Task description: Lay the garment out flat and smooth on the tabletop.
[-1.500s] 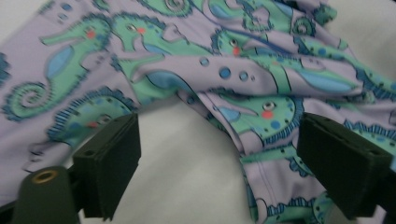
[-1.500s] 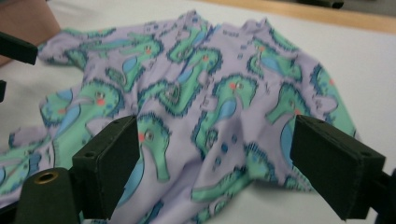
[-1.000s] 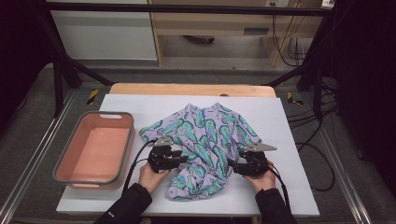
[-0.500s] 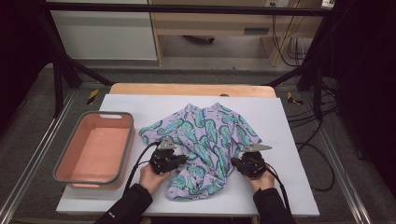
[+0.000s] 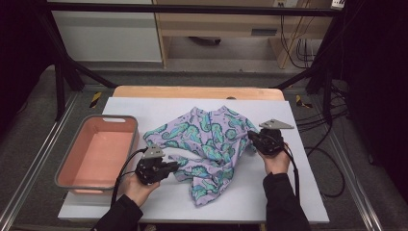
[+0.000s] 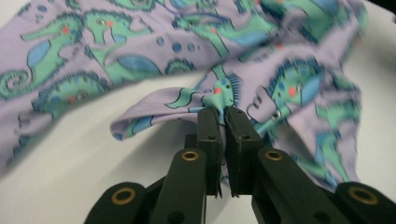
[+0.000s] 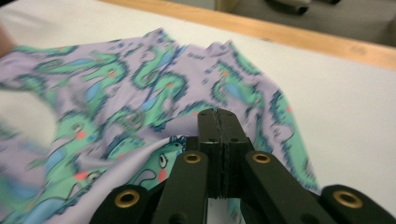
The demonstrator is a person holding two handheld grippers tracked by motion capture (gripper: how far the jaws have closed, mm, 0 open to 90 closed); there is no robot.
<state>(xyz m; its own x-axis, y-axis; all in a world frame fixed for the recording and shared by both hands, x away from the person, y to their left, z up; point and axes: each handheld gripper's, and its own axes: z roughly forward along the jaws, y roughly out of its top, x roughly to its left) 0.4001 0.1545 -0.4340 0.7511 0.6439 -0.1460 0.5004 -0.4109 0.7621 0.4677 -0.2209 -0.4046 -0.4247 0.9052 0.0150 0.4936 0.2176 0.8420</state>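
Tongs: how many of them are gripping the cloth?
2. The left tongs pinch a fold at the cloth's left edge, near the tub; the right tongs pinch its right edge.

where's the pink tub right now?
In the high view the pink rectangular plastic tub with a grey rim sits at the table's left edge, left of the lilac seahorse-print garment, just beyond the left gripper.
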